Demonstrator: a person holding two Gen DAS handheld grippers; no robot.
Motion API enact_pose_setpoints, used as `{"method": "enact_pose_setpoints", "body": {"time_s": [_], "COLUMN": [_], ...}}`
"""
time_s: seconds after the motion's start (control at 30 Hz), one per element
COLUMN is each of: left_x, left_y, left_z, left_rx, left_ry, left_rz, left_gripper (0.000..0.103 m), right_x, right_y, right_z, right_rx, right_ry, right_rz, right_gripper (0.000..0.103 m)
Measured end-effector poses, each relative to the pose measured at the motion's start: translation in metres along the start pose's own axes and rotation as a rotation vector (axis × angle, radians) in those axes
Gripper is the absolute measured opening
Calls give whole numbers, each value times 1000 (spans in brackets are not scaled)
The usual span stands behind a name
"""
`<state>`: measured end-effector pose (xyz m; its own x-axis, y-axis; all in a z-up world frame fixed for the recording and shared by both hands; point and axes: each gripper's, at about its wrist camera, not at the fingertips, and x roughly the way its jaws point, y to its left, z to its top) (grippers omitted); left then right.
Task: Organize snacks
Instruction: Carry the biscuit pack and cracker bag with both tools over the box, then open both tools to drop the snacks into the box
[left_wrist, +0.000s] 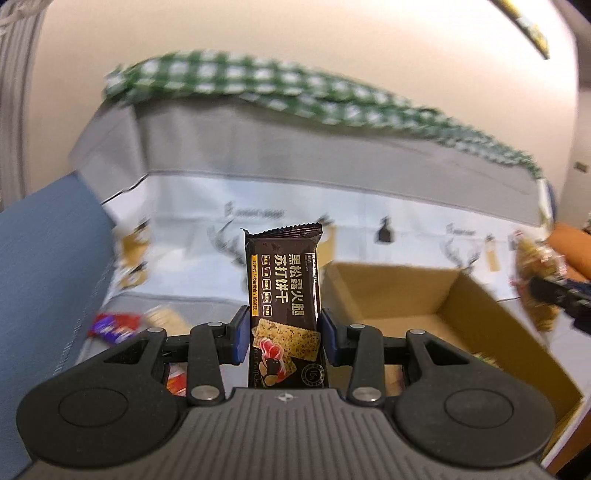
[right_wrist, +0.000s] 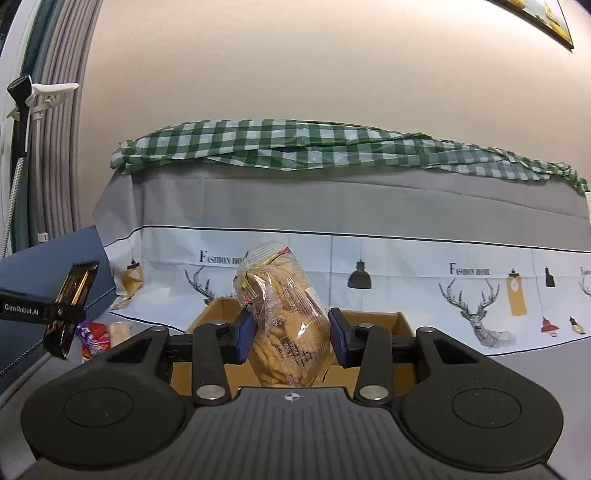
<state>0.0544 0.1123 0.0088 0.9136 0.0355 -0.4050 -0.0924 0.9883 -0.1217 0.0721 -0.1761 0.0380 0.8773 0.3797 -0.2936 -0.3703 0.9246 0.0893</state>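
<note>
Both fingers clamped | left (left_wrist: 284, 332): cracker packet (left_wrist: 283, 295) | right (right_wrist: 291, 334): biscuit bag (right_wrist: 286, 317)

Black tongs (left_wrist: 284, 332); blue pads (left_wrist: 242, 334); silver screws.

A green checked cloth (right_wrist: 332, 144) tops a sofa draped in a deer-printed cover (right_wrist: 461, 295), under a beige wall (right_wrist: 295, 66).

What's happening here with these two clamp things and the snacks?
A person is sorting snacks with a hand-held gripper in each hand. The left gripper is clamped on a dark cracker packet, held upright beside an open cardboard box. The right gripper grips a clear bag of biscuits just above that box. A few more wrapped snacks lie on the table to the left, not yet picked up.
</note>
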Motion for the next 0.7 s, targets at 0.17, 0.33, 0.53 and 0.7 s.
{"method": "enact_pose_setpoints", "body": {"time_s": [0.17, 0.33, 0.53, 0.7], "left_x": [11, 28, 41, 41], "left_y": [-43, -74, -94, -95], "left_z": [-1, -3, -4, -4], "left_rx": [29, 39, 50, 43], "left_ry": [-43, -33, -33, -36], "left_rz": [-89, -150, -195, -213], "left_gripper": [43, 43, 43, 43], "right_x": [-2, -2, -3, -1], "right_y": [-11, -19, -26, -25], "right_z": [-1, -1, -4, -5], "right_rx": [-15, -24, -22, -35], "right_ry": [12, 31, 48, 55], "right_rz": [-33, -67, -99, -105], "right_gripper": [43, 43, 43, 43]}}
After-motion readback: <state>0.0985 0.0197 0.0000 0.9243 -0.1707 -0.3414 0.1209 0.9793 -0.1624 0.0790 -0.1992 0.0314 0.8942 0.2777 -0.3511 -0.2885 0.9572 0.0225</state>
